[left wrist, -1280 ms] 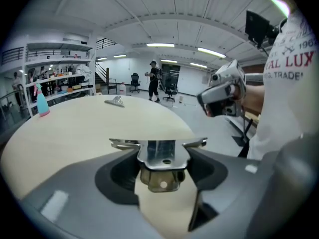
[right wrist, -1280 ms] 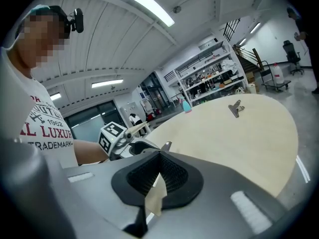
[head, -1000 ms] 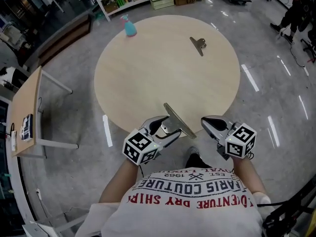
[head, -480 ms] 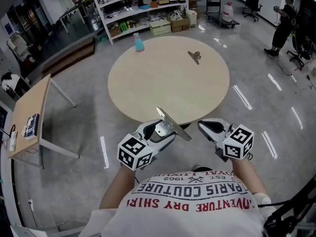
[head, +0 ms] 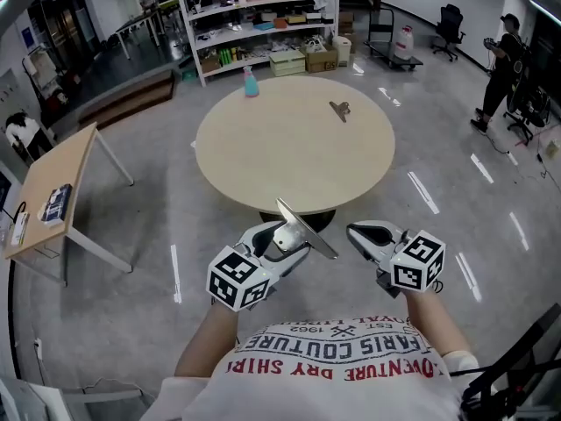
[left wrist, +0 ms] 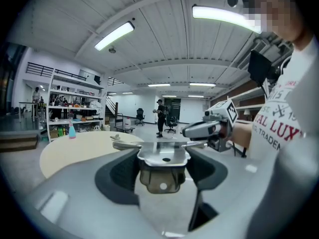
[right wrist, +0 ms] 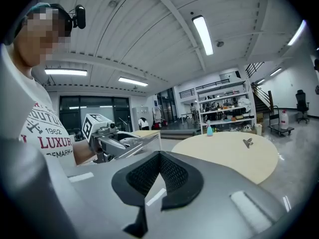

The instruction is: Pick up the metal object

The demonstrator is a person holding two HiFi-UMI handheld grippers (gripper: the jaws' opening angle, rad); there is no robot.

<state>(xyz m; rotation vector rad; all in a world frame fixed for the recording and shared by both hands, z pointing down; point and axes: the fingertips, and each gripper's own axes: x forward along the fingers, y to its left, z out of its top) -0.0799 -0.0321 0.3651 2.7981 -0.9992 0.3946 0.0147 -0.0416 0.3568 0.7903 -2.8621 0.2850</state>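
Observation:
A flat metal piece (head: 308,231) with a bent, holed tab sits between the jaws of my left gripper (head: 287,238), which is shut on it, in the air in front of my chest and off the table. In the left gripper view the metal piece (left wrist: 163,158) fills the gap between the pads of that gripper (left wrist: 162,169). My right gripper (head: 363,232) hovers beside it, shut and holding nothing; its pads (right wrist: 171,173) meet at the tip. A second metal clip (head: 339,110) lies on the far right of the round table (head: 263,160).
A blue spray bottle (head: 251,82) stands at the table's far edge. A wooden side table (head: 54,182) is at the left, shelving (head: 254,11) at the back. A person (head: 498,64) stands at the far right on the grey floor.
The table has dropped farther away in the head view as I backed off. The left gripper keeps its hold on the metal piece; both grippers stay side by side.

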